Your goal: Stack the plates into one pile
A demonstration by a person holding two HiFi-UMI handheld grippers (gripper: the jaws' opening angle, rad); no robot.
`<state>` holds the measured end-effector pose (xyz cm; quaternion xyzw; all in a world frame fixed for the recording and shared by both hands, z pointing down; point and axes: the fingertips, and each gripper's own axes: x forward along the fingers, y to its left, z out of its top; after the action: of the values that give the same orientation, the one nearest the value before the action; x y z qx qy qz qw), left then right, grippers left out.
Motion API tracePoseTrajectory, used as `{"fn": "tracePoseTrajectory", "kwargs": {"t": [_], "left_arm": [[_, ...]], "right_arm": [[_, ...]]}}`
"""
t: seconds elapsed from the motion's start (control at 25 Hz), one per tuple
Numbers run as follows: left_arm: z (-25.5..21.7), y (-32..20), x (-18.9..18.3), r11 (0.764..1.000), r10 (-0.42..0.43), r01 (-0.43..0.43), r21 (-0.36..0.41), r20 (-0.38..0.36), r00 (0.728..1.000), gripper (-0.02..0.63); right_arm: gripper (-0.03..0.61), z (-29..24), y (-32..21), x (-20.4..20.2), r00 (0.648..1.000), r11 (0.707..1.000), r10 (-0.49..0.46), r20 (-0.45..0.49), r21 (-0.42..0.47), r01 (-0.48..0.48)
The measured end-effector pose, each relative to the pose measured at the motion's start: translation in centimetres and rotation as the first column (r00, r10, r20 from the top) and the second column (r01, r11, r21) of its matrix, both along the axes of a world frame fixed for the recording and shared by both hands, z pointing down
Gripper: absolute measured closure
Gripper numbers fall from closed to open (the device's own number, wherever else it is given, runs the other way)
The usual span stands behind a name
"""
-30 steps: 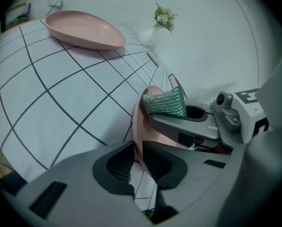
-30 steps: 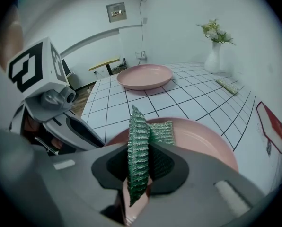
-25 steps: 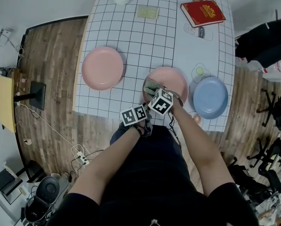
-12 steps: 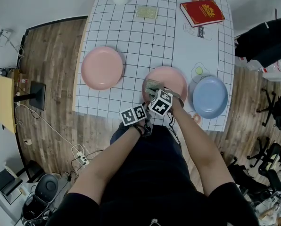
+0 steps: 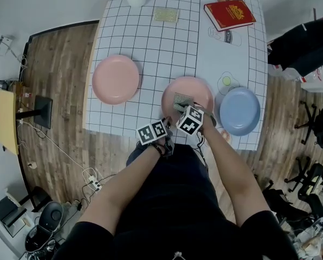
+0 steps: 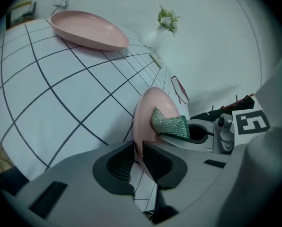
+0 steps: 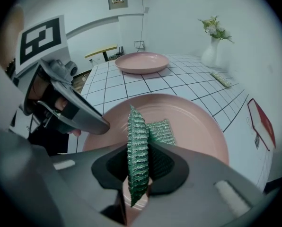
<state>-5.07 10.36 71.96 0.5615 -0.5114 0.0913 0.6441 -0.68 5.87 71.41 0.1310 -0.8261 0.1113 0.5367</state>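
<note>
Two round pink plates (image 5: 116,79) and one round blue plate (image 5: 240,111). Left tool (image 6: 137,155) clamped on the rim of the near pink plate (image 5: 198,90), and right tool (image 7: 140,167) pinched one green mesh scourer (image 7: 137,141).

Bright, even indoor light, no glare, only faint soft shadows on the white surface (image 5: 167,47). Heavily fisheye-bent toward the edges, with black corners in both gripper views. Softly blurred nearest the lens, sharp farther off
</note>
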Motion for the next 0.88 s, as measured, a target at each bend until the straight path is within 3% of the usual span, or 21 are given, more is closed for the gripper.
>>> {"fn": "tracePoseTrajectory", "kwargs": {"t": [0.88], "left_arm": [[0.1, -0.1, -0.3, 1.000, -0.024, 0.024, 0.010, 0.012, 1.000, 0.565]], "right_arm": [[0.499, 0.3, 0.6, 7.3, 0.988, 0.995, 0.100, -0.117, 0.013, -0.099]]}}
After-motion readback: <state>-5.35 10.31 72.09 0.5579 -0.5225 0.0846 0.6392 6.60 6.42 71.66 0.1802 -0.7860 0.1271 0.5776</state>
